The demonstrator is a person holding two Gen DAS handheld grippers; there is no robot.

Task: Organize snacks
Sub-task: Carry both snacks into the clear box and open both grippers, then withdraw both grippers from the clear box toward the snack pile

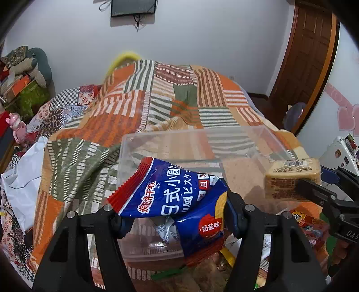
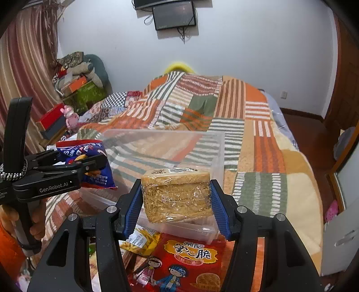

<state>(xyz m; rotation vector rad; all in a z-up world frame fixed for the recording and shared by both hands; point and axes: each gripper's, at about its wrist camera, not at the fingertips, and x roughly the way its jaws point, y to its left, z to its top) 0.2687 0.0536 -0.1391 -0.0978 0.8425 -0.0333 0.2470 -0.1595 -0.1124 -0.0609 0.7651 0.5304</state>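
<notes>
here the left claw (image 1: pixel 175 215) was clamped on a blue and red biscuit bag (image 1: pixel 177 197), its blue pads pressing the crumpled foil from both sides, and the bag hung over the near left part of a clear plastic bin (image 1: pixel 258 139). the right claw (image 2: pixel 176 209) was clamped on a clear-wrapped stack of brown wafer cakes (image 2: pixel 177 195), one pad on each short end, and the stack was held level above the bin's near edge (image 2: pixel 197 226). seen from the right wrist, the left claw (image 2: pixel 94 164) came in from the left with the blue bag (image 2: pixel 94 177) between its fingers, and part of a hand (image 2: pixel 36 226) gripped its handle low at the left edge. seen from the left wrist, the right claw (image 1: pixel 314 191) came in from the right with the wafer stack (image 1: pixel 291 177). the bin sat on a bed under a patchwork blanket (image 1: pixel 125 116) of orange, green and white stripes. nearer than the bin lay more snacks, among them a red biscuit packet (image 2: pixel 190 265) with two cartoon children and a yellow packet (image 2: pixel 143 240) just left of it. a dark screen (image 2: pixel 174 16) hung on the far white wall, and a brown door (image 1: pixel 307 65) stood at the far right.
</notes>
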